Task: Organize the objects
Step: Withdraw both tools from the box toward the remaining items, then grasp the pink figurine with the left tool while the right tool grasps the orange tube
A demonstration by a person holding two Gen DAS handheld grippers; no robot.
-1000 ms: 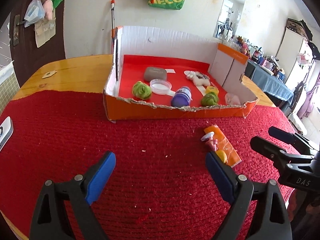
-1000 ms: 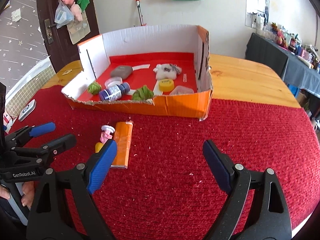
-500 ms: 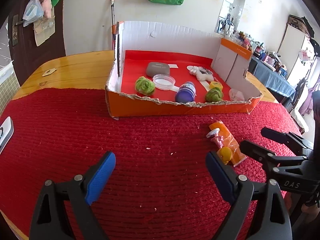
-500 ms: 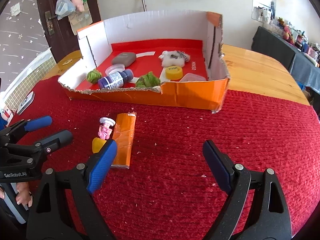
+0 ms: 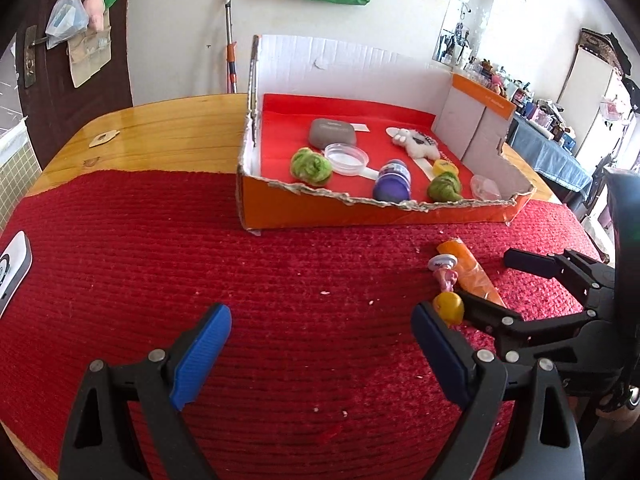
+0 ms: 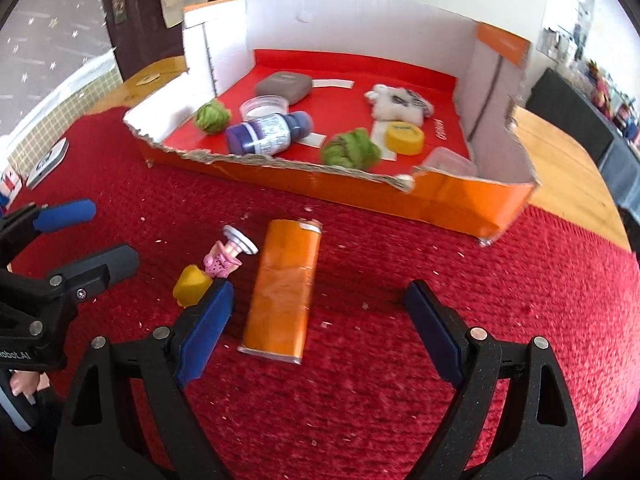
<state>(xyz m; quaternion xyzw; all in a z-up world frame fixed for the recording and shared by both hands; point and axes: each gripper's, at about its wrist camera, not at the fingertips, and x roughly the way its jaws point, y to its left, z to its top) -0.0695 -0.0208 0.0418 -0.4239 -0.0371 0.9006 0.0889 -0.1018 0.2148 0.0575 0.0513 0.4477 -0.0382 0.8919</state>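
An orange packet (image 6: 282,292) lies flat on the red mat (image 6: 400,380), in front of the orange cardboard box (image 6: 360,190). Beside it to the left lie a small pink figurine (image 6: 224,258) with a silver base and a yellow piece (image 6: 191,286). My right gripper (image 6: 320,300) is open and low over the mat, and the packet's near end lies between its blue pads without touching them. My left gripper (image 5: 320,320) is open over bare mat, with the packet (image 5: 466,270), figurine (image 5: 443,270) and yellow piece (image 5: 449,306) to its right. Nothing is held.
The box holds a purple bottle (image 6: 266,134), two green wool balls (image 6: 212,116), a grey case (image 6: 282,86), a clear lid (image 6: 264,105), a white plush (image 6: 398,104) and a yellow cap (image 6: 404,138). A flat white device (image 5: 12,268) lies at the mat's left edge.
My right gripper has moved forward and lower toward the orange packet, which now reaches between its fingers. The left gripper has hardly moved. Both have stayed open.
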